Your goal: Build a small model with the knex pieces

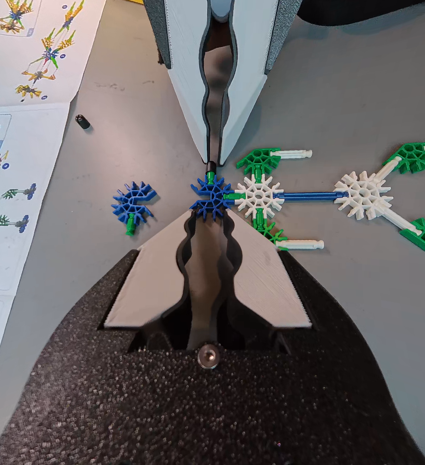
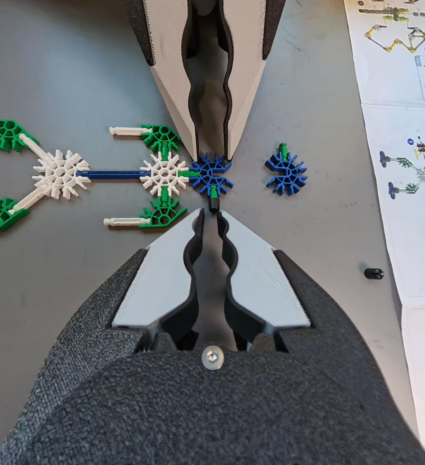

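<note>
A flat assembly lies on the grey table (image 1: pixel 332 302). A blue snowflake connector (image 1: pixel 210 198) joins by a short green rod to a white connector (image 1: pixel 258 195). A blue rod (image 1: pixel 307 195) runs on to a second white connector (image 1: pixel 363 193). My left gripper (image 1: pixel 210 214) is shut on the blue connector's near edge; the right wrist view shows it from above (image 2: pixel 212 159). My right gripper (image 2: pixel 210 211) pinches a small black cap (image 2: pixel 214 203) at its fingertips. The cap sits on the green rod (image 2: pixel 213 191) sticking out of the blue connector (image 2: pixel 211 173).
A loose blue connector with a green rod (image 1: pixel 132 203) lies to the left of the assembly. A second black cap (image 1: pixel 82 122) lies near the paper instruction sheet (image 1: pixel 17 75). Green connectors with white rods (image 1: pixel 258 158) branch off both white connectors. Across from one pair of fingers to the other is roughly 4 centimetres.
</note>
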The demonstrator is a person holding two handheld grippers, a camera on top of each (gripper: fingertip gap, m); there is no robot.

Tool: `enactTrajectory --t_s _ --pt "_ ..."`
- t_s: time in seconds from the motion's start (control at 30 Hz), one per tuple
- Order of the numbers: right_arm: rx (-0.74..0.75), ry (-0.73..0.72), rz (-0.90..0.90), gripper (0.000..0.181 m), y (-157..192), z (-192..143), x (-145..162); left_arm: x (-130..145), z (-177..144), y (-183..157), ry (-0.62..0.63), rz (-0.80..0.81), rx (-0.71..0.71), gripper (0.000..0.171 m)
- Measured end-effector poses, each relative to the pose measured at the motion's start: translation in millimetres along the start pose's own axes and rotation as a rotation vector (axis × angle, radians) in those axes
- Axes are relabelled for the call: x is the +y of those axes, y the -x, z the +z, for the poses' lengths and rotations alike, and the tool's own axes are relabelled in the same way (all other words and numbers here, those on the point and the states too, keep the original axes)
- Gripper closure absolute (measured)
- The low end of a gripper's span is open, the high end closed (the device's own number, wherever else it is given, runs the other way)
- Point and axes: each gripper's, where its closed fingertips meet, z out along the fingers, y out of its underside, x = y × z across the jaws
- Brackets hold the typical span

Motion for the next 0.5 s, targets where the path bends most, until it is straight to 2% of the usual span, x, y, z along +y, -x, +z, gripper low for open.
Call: enactTrajectory --t_s 0.1,0.17,0.3,0.4,0.5 --pt "0.01 -0.023 0.046 0.159 -4 -1 -2 1 -9 0 -0.032 -0.021 0.022 0.151" --pt "0.047 -0.037 0.072 0.158 -12 -4 -1 2 -17 5 -0.057 -0.05 0.002 0.14" --pt "0.156 -0.087 0.147 0.159 -36 -9 -7 4 -26 19 -0.084 -0.119 -0.043 0.14" --pt "0.248 -0.067 0.148 0.159 -52 -5 -8 5 -24 24 -0.073 -0.148 -0.045 0.141" --pt "0.276 -0.059 0.148 0.157 -60 1 -12 12 -13 23 -0.001 -0.135 -0.064 0.147"
